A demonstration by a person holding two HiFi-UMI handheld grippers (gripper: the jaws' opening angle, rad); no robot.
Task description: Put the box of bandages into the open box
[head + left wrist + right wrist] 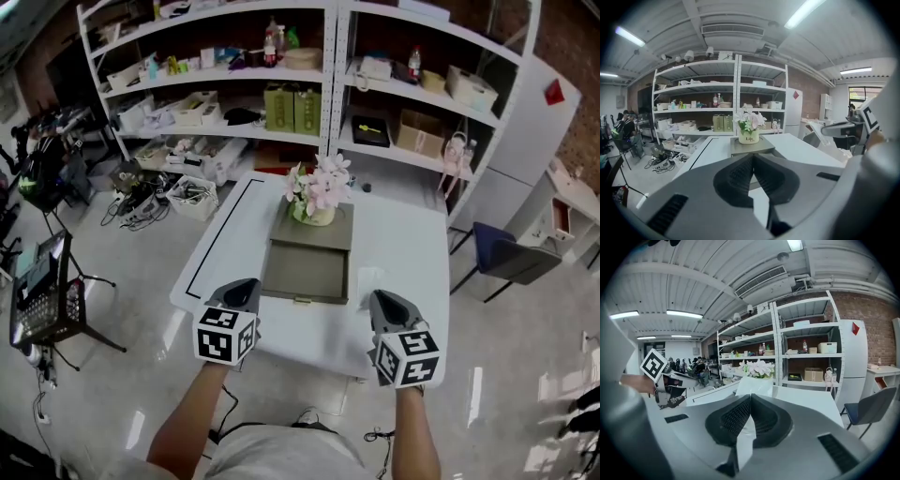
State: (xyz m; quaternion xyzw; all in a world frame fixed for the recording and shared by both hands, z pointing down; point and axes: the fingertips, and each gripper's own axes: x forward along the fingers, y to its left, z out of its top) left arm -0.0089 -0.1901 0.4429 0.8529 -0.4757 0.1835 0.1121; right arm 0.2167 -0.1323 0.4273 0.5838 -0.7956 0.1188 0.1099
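Approach step; nothing grasped. Left gripper (242, 289) and right gripper (386, 298): jaws pressed together, empty. Pale packet (370, 277), presumably the bandages, lies at the right gripper's 11 o'clock; jaws must open first.

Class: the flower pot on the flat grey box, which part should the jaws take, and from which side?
Grip the flower pot across its round pale wall, below the rim, coming level from the near side. It stands upright on the flat grey box, and the blossoms spread over its mouth, so a top approach would likely crush them.
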